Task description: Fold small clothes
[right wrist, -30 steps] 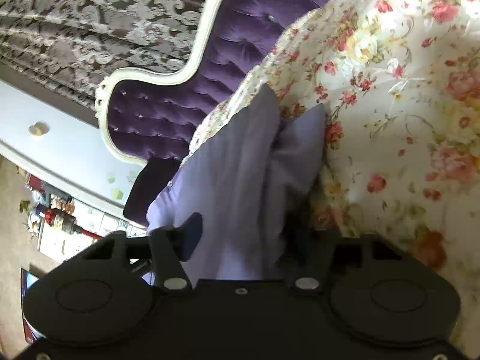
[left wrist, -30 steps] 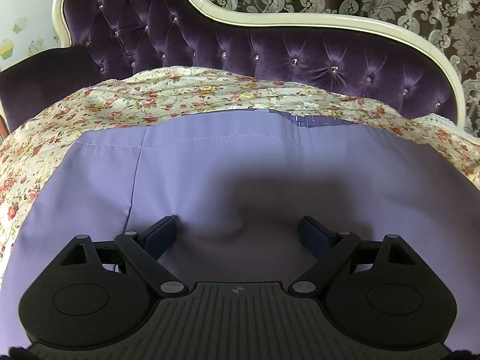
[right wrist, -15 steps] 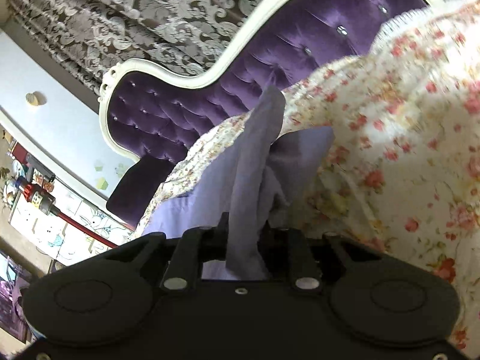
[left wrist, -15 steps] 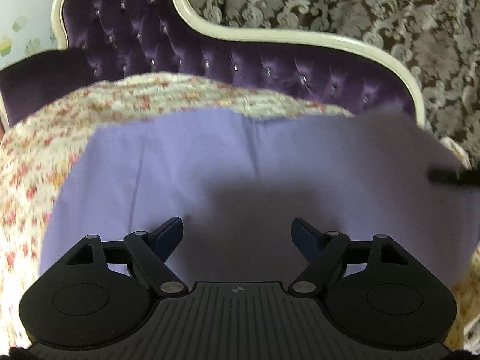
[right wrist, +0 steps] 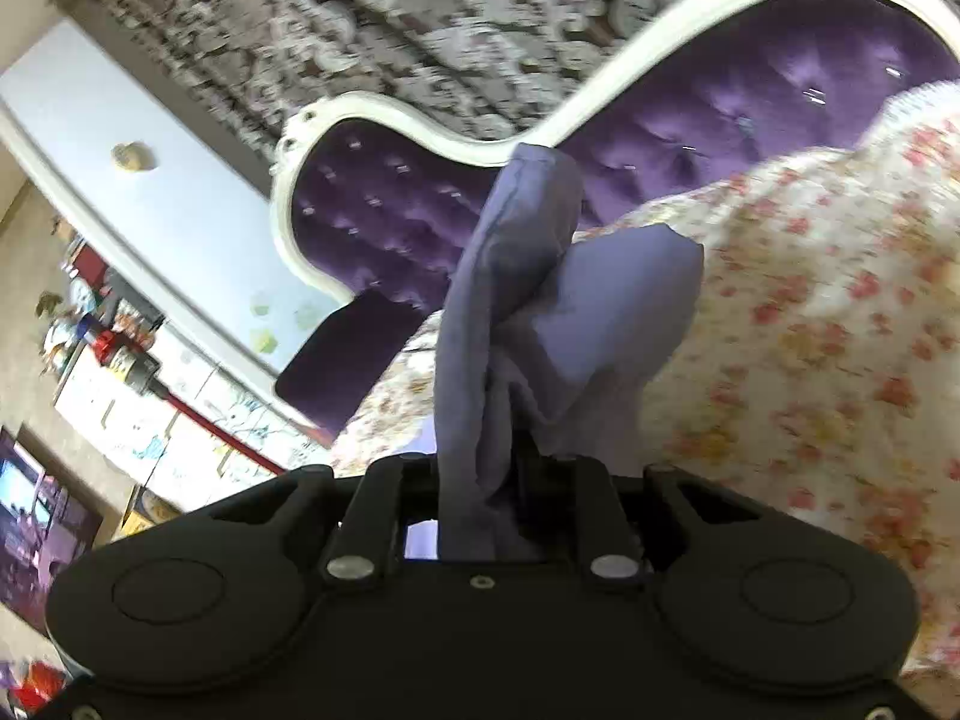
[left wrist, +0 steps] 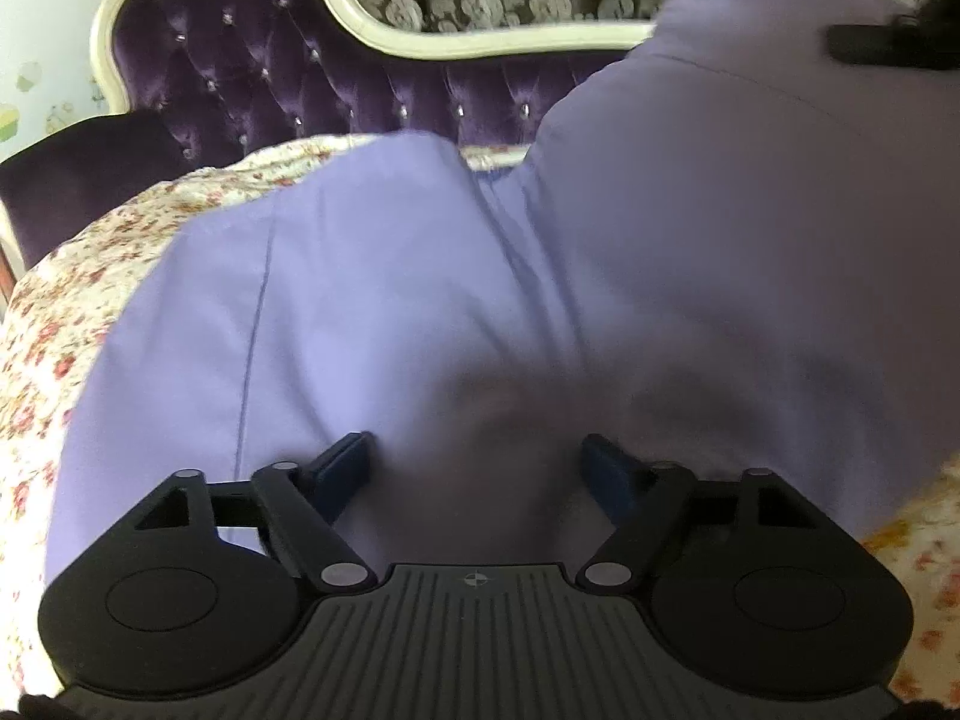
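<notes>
- One lavender garment (left wrist: 420, 312) is all there is to fold; it lies spread on the floral bedspread (left wrist: 78, 300), with its right side lifted off the bed toward 1 o'clock in the left wrist view.
- Two grippers are at work. Your right gripper (right wrist: 480, 480) has its jaws together, clamped on a bunched edge of the garment, which stands up from the jaws toward 12 o'clock in its own view.
- Your left gripper (left wrist: 477, 450) has its jaws apart and holds nothing; it sits low over the near part of the cloth, which dimples between the fingers, so it may be pressing there, though contact is not certain.
- To do this fold well, I judge you should carry the raised edge across toward 9 o'clock in the left view, low and taut, so the flap lands flat.
- Keep the left gripper planted as an anchor so the lower layer does not drag along the bedspread.
- Line the carried edge up with the seam (left wrist: 258, 312) at 10 o'clock before you let go.
- One purple tufted headboard (left wrist: 270, 66) stands at 12 o'clock, well apart from the fold.
</notes>
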